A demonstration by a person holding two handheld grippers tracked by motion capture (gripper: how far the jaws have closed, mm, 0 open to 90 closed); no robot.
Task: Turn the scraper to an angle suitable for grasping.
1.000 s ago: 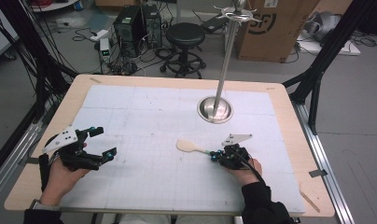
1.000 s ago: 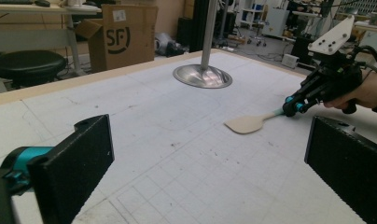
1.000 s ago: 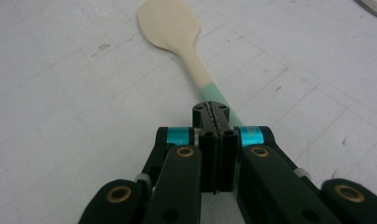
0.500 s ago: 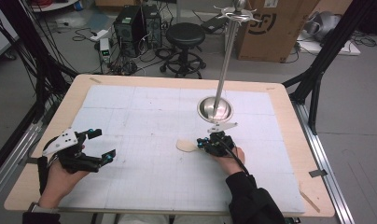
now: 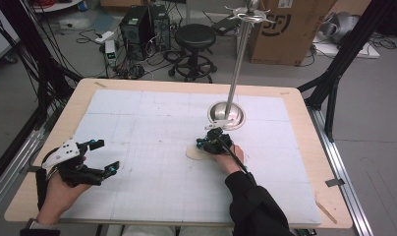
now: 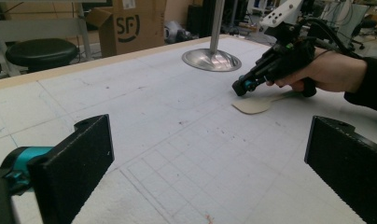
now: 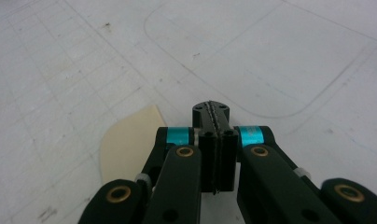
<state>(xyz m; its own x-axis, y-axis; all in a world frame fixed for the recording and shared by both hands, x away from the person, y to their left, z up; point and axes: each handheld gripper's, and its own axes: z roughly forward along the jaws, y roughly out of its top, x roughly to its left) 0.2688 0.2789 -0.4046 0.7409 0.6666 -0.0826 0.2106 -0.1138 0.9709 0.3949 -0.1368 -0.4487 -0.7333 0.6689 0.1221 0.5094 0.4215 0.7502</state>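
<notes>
A flat cream spoon (image 5: 195, 152) lies on the white gridded mat, its broad head (image 6: 252, 104) pointing left and its handle running under the person's right hand. My right gripper (image 5: 210, 141) hovers just over the spoon near its head, jaws pressed together with nothing seen between them (image 7: 211, 110); the cream head (image 7: 127, 140) shows below and left of the jaws. My left gripper (image 5: 104, 155) rests at the front left of the table, jaws wide apart and empty (image 6: 210, 135). A metal stand with a round dished base (image 5: 226, 116) rises just behind the right gripper.
The white mat (image 5: 152, 123) covers most of the wooden table (image 5: 304, 147). The stand's tall pole (image 5: 238, 64) carries hooks at its top. Beyond the far edge stand a black stool (image 5: 194, 37), computer cases (image 5: 137, 22) and a cardboard box (image 5: 290, 29).
My right gripper has moved left and away from the front edge, from the spoon's handle end to over its head, near the stand base. The spoon and left gripper have stayed put.
</notes>
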